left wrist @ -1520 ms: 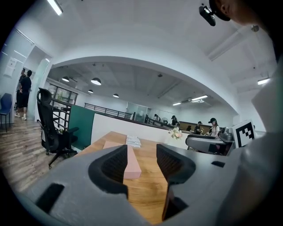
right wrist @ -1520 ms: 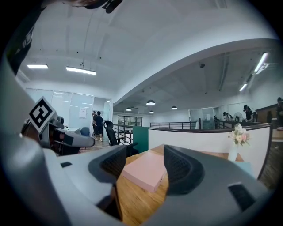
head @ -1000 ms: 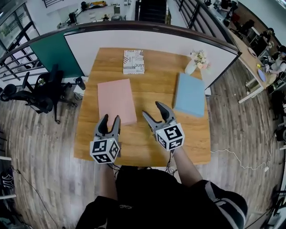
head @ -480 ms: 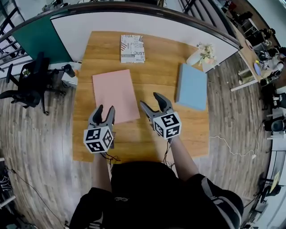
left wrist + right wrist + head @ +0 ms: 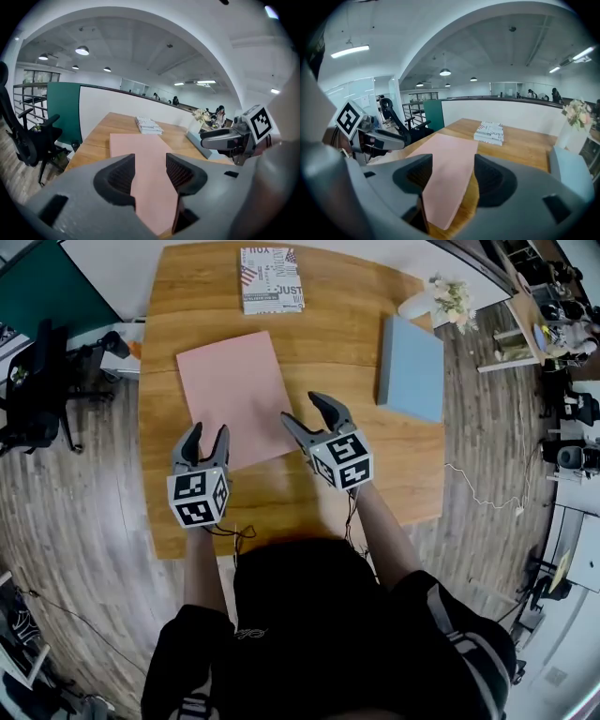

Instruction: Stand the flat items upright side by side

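Observation:
A pink flat book [image 5: 234, 395] lies in the middle of the wooden table [image 5: 403, 465]. A blue book [image 5: 412, 368] lies flat at the right, and a printed book [image 5: 272, 279] lies flat at the far edge. My left gripper [image 5: 207, 434] hovers open at the pink book's near left corner. My right gripper [image 5: 302, 409] is open at its near right edge; its jaws have just been closing a little, gripping nothing. Between the left gripper [image 5: 150, 168] jaws only the pink book [image 5: 140, 150] shows beyond. The right gripper [image 5: 452, 171] likewise looks along the pink book [image 5: 450, 154].
A white vase of flowers [image 5: 448, 298] stands at the table's far right corner, next to the blue book. A black office chair [image 5: 33, 395] stands on the floor to the left. A low partition wall [image 5: 98, 105] runs behind the table.
Both grippers have come down and forward toward the pink book's near edge. The view has tipped down, so the table sits higher in the head view.

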Motion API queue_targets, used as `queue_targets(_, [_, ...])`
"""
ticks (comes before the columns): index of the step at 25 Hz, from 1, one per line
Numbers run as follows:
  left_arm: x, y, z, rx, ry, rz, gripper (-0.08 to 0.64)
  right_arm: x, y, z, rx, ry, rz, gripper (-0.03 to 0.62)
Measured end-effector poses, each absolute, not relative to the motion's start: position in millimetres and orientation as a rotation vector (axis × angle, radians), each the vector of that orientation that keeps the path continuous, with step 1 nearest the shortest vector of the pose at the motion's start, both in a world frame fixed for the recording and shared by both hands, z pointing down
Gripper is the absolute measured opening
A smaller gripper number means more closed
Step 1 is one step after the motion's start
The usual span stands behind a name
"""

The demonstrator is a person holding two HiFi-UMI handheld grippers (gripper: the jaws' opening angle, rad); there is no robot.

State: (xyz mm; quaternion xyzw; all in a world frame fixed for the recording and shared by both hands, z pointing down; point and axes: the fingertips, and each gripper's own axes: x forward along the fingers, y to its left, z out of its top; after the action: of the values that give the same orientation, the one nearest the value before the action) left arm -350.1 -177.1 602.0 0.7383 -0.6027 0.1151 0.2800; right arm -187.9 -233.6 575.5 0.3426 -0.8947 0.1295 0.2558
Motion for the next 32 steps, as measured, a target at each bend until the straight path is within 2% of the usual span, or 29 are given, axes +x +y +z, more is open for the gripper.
queue_targets(5, [-362.0, -177.2, 639.4, 1.937, -1.561, 0.363, 0.242, -196.8, -232.1, 619.2, 0.907, -2.358, 0.456, 0.285])
queue_targets(10, [-368.4, -182.6, 676.4, 1.864, -1.477, 0.371, 0.351, -200.0, -238.9, 659.3, 0.907, -2.296, 0.626, 0.311])
queue_targets(13, [-366.1, -185.9, 692.5, 1.812, -1.410, 0.311, 0.387, -204.3, -243.8, 678.5, 0.875, -2.265, 0.675, 0.335])
queue_targets(18, [-368.0, -188.5, 709.3, 1.783, -1.401, 0.362, 0.391, -211.2, -248.4, 700.3, 0.810, -2.230, 0.711, 0.353])
queue_targets(23, [-362.5, -180.8, 713.4, 1.741, -1.465, 0.308, 0.382, -209.8, -243.7, 700.0, 0.804, -2.238, 0.648, 0.330])
queue_targets(32, [-323.8, -137.3, 714.9, 1.705, -1.445, 0.363, 0.380, -171.1, -200.3, 702.1, 0.833, -2.258, 0.637, 0.327])
